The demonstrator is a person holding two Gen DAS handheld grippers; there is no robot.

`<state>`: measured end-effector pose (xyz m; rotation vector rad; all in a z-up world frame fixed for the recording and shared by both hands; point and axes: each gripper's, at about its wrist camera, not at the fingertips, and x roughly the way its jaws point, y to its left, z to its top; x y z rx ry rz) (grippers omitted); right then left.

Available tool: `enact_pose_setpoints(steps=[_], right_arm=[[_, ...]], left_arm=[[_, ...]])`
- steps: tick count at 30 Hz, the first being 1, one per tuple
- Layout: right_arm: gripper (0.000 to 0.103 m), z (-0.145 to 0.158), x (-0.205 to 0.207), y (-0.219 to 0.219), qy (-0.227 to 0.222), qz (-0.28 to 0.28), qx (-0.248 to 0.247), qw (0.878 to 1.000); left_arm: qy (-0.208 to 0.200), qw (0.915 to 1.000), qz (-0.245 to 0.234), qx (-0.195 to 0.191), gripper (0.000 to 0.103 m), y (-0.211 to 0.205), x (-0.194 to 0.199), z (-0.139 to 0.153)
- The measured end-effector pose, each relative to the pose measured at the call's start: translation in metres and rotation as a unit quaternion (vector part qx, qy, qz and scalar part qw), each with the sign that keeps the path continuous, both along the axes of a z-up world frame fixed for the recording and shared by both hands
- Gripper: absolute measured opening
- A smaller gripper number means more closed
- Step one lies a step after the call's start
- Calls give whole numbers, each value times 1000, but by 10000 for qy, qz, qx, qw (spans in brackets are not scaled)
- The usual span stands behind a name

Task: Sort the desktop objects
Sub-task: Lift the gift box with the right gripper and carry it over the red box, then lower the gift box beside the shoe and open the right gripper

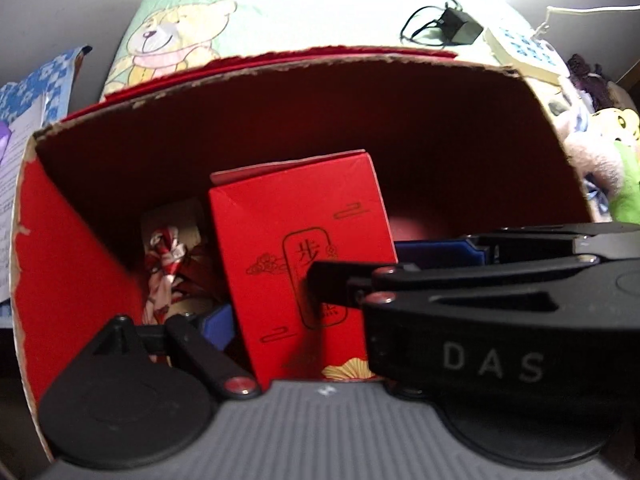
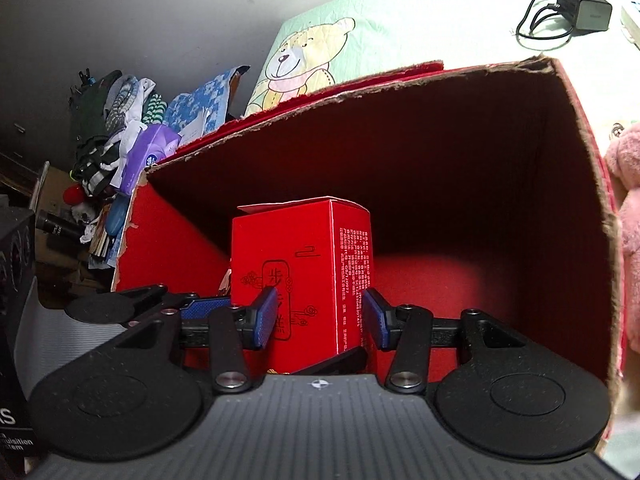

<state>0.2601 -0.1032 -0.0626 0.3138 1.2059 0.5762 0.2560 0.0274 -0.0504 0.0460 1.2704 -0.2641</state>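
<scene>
**Two grippers at one red carton**

A small red box (image 2: 304,276) is seen standing upright inside the large red cardboard carton (image 2: 580,208). It is flanked by the blue pads of the right gripper (image 2: 320,316), spread with a gap on each side. The left gripper (image 1: 224,320) is spread wide, nothing held. A patterned packet (image 1: 168,256) lies beside the box.

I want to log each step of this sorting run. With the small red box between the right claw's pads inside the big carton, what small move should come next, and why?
Probably open the right claw and back it out. The small red box already stands upright inside the red carton, seemingly on its floor, with the blue pads flanking its sides, so it looks placed. Whether the pads still press it is unclear.
</scene>
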Motion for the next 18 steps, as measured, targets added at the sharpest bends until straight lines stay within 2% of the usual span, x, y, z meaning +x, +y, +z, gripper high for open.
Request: enact_pose_setpoints(steps=[2,5,8,13,18], right_arm=[[49,-4,2,1,99,-2,33,9999],[43,-10,5,3,219,3,25,9998],[42,-14,9,3,430,-9,87,9990],[42,-16,8,2,519,27,97,9986],[43,-17,8,6,554,86,31,9984]], left_arm=[[107,9999,71,66,89,2,4,-2],[203,9995,161,178,88,6,7,-3],[75,9993,222,278,88,10,4,-1],[-109,9992,206,323,88,13,-3,3],[-166,9992,305,190,87,25,-6,6]])
